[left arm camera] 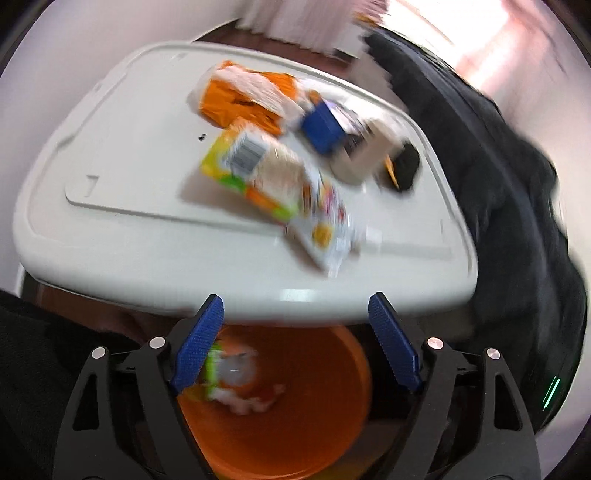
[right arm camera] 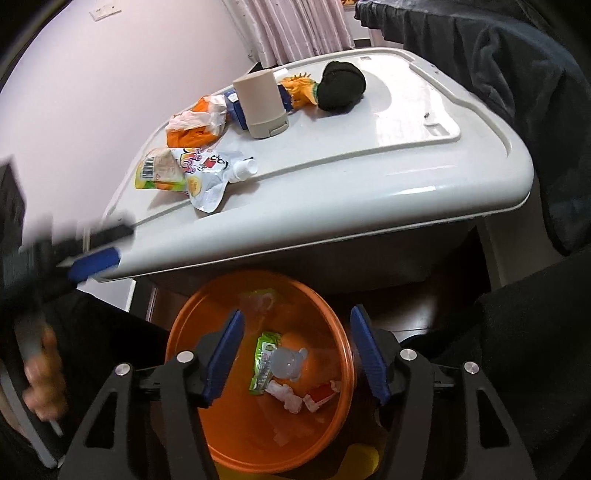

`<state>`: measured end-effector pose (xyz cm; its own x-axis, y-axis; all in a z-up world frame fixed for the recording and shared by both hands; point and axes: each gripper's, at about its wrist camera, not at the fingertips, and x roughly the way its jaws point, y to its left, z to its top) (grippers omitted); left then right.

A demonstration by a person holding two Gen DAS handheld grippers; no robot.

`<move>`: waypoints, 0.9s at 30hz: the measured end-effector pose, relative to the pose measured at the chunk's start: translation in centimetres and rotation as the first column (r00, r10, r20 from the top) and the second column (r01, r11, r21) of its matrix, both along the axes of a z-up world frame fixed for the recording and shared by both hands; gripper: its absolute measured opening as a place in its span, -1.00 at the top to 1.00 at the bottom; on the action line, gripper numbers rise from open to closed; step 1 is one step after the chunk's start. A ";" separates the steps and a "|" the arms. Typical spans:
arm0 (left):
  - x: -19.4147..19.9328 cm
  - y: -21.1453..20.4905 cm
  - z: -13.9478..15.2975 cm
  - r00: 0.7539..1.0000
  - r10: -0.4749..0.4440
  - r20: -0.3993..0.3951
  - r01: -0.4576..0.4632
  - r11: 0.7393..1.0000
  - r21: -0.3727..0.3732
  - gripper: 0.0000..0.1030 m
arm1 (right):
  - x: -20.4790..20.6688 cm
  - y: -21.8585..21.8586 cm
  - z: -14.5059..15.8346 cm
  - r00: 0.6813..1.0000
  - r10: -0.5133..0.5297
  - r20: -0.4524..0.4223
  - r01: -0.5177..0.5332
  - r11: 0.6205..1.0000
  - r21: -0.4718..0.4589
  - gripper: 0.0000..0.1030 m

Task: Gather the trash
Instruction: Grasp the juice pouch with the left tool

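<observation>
An orange bin point(right arm camera: 325, 424) stands below the white table's point(right arm camera: 388, 184) front edge; it also shows in the left wrist view point(left arm camera: 314, 406). In it lie a green wrapper point(right arm camera: 264, 360), a clear plastic piece point(right arm camera: 288, 363) and red-and-white scraps point(right arm camera: 317, 397). On the table lie a spouted drink pouch point(right arm camera: 208, 173), a yellow-green packet point(right arm camera: 159, 170), an orange bag point(right arm camera: 194, 123), a beige cup point(right arm camera: 260, 103), a blue box point(left arm camera: 321, 127) and a black lump point(right arm camera: 341, 86). My right gripper point(right arm camera: 297, 354) is open and empty above the bin. My left gripper point(left arm camera: 295, 343) is open and empty over the bin's rim, and shows blurred at the left of the right wrist view point(right arm camera: 94, 264).
Dark cloth point(left arm camera: 498, 184) hangs to the right of the table. A pale wall point(right arm camera: 92, 92) and pink curtains point(right arm camera: 291, 29) stand behind it. The left wrist view is motion-blurred.
</observation>
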<state>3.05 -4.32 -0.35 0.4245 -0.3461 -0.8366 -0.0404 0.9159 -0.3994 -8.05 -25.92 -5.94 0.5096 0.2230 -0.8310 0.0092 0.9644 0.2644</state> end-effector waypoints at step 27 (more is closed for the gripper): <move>9.6 -5.5 -3.6 0.955 0.289 0.067 -0.296 0.921 0.253 0.22 | -0.5 -1.7 -0.8 1.000 -0.012 0.019 0.010 0.993 0.117 -0.28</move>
<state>12.67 -9.82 -3.95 0.4986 0.0224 -0.8666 -0.3143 0.9363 -0.1567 -8.60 -27.58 -6.72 0.5284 0.3126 -0.7893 0.0131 0.9266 0.3758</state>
